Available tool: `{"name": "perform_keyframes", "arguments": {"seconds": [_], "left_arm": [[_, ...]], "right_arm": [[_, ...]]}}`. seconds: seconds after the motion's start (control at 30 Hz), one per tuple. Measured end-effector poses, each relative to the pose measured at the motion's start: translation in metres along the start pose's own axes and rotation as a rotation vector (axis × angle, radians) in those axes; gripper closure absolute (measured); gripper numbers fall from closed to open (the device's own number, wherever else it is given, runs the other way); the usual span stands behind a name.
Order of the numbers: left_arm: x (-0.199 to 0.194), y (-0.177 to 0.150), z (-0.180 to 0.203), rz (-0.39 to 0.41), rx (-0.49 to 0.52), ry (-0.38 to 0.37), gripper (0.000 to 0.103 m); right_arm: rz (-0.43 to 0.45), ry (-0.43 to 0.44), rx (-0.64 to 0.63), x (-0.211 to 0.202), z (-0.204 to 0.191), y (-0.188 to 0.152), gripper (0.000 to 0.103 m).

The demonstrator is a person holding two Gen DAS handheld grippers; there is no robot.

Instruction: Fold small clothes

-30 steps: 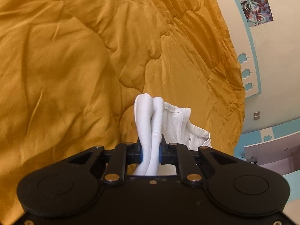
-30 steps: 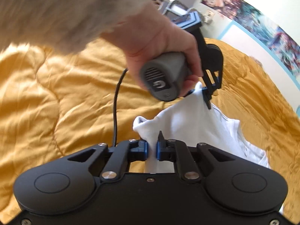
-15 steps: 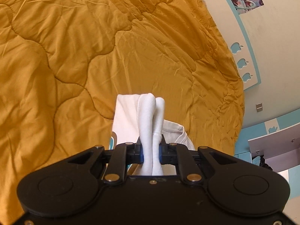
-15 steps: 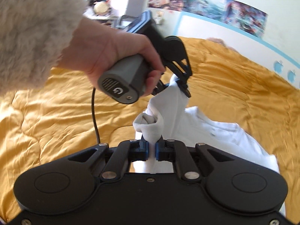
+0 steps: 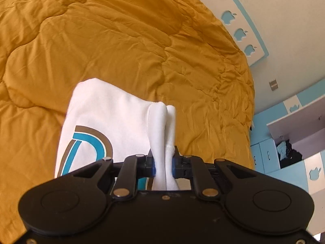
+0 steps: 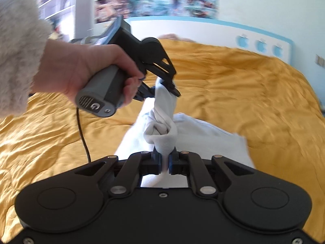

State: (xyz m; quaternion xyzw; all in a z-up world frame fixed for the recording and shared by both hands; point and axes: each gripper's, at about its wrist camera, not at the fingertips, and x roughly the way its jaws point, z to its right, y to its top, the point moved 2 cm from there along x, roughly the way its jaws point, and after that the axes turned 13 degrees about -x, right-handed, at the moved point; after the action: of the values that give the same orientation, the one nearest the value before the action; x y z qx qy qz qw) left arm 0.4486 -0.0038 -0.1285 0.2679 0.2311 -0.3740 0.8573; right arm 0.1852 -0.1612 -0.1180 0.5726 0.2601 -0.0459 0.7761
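Observation:
A small white garment with a blue and brown curved print hangs above the mustard quilt. My left gripper is shut on a bunched white fold of it. In the right wrist view my right gripper is shut on another bunched edge of the same white garment. Ahead of it my left gripper, held by a hand in a fluffy sleeve, pinches the cloth's upper end. The cloth stretches between the two grippers, and the rest drapes down onto the quilt.
The quilt covers the bed on all sides. A white and blue headboard panel with apple cut-outs stands at the far end. An open cupboard with dark clothes is at the right. A black cable hangs from the left gripper's handle.
Both grippers have lifted and swung across the bed with the garment. The printed panel has come into the left wrist view. The right wrist has rolled, levelling its view.

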Motion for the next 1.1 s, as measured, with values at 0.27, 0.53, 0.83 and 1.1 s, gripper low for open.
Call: {"name": "perform_keyframes", "arguments": {"seconds": [0.27, 0.53, 0.83, 1.1], "left_arm": [[0.07, -0.049, 0.039, -0.037, 0.058, 0.013, 0.093], [0.125, -0.085, 0.046, -0.055, 0.102, 0.105, 0.093], [0.151, -0.094, 0.048, -0.074, 0.152, 0.178, 0.093], [0.159, -0.095, 0.053, -0.086, 0.165, 0.149, 0.081]], "right_arm": [[-0.061, -0.071, 0.177, 0.001, 0.073, -0.048, 0.097], [-0.129, -0.084, 0.314, 0.02, 0.116, -0.097, 0.097], [-0.15, -0.075, 0.389, 0.032, 0.131, -0.126, 0.094], [-0.203, -0.115, 0.425, 0.041, 0.14, -0.145, 0.077]]}}
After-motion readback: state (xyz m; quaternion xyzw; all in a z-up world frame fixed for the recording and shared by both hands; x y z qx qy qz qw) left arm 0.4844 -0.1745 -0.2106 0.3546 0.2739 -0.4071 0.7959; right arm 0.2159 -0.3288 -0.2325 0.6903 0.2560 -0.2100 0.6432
